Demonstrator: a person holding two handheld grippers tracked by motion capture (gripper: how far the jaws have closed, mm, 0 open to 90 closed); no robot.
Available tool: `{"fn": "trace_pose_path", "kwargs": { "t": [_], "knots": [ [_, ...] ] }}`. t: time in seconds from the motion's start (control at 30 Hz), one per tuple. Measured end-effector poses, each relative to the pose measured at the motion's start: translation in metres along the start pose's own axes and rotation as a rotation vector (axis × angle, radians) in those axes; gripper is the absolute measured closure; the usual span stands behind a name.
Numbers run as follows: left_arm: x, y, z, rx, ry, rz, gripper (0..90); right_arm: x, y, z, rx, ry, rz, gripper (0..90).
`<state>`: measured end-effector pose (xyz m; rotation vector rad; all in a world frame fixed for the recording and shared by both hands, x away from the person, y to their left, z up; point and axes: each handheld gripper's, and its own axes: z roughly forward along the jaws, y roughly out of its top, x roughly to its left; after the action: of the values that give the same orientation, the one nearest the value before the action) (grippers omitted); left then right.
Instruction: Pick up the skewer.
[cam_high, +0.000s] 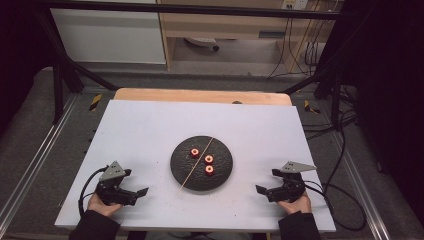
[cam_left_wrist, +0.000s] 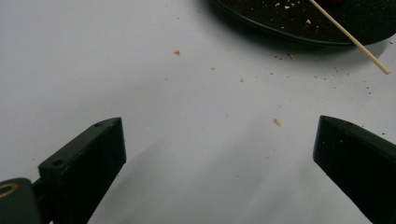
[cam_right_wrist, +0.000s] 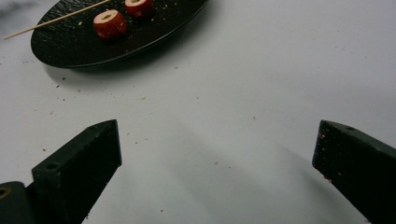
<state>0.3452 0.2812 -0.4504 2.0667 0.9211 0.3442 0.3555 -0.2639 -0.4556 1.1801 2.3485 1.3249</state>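
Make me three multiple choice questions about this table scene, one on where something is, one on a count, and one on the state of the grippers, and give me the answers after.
1. Where does the wooden skewer lie?
A. Across the black plate, its near end past the rim
B. On the white board beside the left gripper
C. Held between the right gripper's jaws

2. How many red fruit pieces are on the plate?
A. One
B. Three
C. Five

3. What state are the two grippers in?
A. Both shut on the skewer
B. Left open, right shut on a fruit piece
C. Both open and holding nothing

Answers:
1. A, the high view shows the skewer running diagonally over the plate, with its near tip over the white board.
2. B, three red fruit pieces sit on the plate in the high view.
3. C, the left gripper and the right gripper both show their jaws wide apart over bare board.
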Motion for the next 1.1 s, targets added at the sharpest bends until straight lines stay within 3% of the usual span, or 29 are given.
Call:
{"fn": "trace_pose_path", "kwargs": {
  "t": [0.57,0.87,1.1],
  "knots": [
    [-0.006,0.005,0.003,0.016,0.005,0.000,2.7,0.000,0.000,-0.001,-0.004,0.001,0.000,1.7],
    [-0.018,0.013,0.006,0.030,-0.002,0.024,2.9,0.001,0.000,0.000,0.000,0.000,0.000,1.7],
    [-0.024,0.019,0.007,0.039,0.002,0.020,3.4,0.001,0.000,0.000,0.002,-0.001,0.000,1.7]
  ]
}}
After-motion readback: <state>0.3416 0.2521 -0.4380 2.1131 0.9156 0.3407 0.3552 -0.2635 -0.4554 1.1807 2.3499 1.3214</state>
